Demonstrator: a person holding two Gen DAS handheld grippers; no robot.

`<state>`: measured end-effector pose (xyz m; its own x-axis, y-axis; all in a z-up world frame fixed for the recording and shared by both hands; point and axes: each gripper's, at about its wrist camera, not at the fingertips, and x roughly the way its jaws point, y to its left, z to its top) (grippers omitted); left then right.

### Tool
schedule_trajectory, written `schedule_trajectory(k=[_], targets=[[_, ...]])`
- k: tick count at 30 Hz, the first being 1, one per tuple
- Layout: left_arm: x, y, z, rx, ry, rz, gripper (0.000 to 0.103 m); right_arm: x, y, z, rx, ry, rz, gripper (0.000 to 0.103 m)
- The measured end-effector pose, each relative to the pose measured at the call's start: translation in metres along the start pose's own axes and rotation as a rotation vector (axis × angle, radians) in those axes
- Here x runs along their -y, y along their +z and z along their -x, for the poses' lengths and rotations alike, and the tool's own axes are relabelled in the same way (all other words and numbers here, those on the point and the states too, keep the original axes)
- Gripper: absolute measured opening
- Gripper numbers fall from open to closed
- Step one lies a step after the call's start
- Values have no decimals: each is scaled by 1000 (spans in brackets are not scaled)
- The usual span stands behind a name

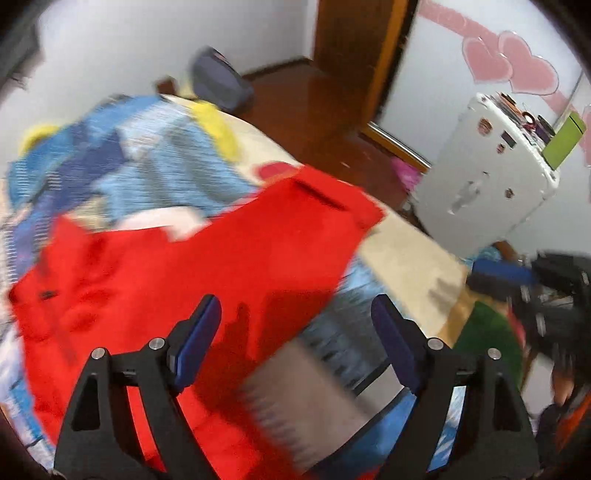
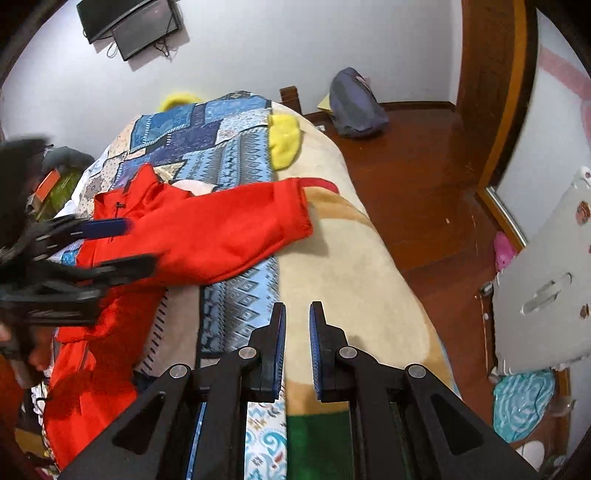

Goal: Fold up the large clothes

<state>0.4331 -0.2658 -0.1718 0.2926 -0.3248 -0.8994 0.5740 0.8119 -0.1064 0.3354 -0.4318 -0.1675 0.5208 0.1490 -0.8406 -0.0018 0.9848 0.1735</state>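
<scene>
A red jacket lies on the bed, one sleeve stretched right across the blue patterned quilt. In the left wrist view the jacket fills the middle, blurred. My left gripper is open and empty above the jacket's edge; it also shows in the right wrist view at the left, over the jacket's body. My right gripper has its jaws a narrow gap apart, holding nothing, above the beige blanket. It shows in the left wrist view at the right edge.
A white cabinet stands right of the bed. A grey-blue backpack sits on the wooden floor beyond the bed. A yellow cloth lies on the quilt. A monitor hangs on the wall.
</scene>
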Motion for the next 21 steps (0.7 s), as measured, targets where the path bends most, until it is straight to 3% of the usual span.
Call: schedule_trajectory(k=[2, 4, 6, 7, 8, 9, 10, 14, 17, 21], targets=[[13, 12, -25, -45, -23, -2, 83, 8, -7, 6, 5, 3, -11, 8], [21, 19, -45, -67, 8, -8, 77, 15, -10, 6, 0, -2, -20, 8], [23, 20, -59, -70, 79, -23, 52, 20, -13, 5, -8, -14, -22, 8], [24, 20, -57, -46, 108, -35, 47, 23, -14, 5, -11, -12, -27, 8], [23, 20, -54, -17, 123, -41, 33, 25, -15, 4, -16, -6, -33, 8], [21, 20, -50, 0, 124, -34, 12, 27, -16, 5, -21, 2, -38, 8], [19, 21, -48, 3, 128, -22, 4, 28, -17, 5, -23, 13, -43, 8], [3, 27, -13, 81, 184, 6, 4, 26, -13, 3, -23, 38, -55, 8], [-17, 27, 50, 190, 149, 58, 4, 16, -9, 4, -19, 69, -60, 8], [-56, 13, 141, 338, 181, 114, 4, -11, -1, 2, -29, 107, -14, 8]])
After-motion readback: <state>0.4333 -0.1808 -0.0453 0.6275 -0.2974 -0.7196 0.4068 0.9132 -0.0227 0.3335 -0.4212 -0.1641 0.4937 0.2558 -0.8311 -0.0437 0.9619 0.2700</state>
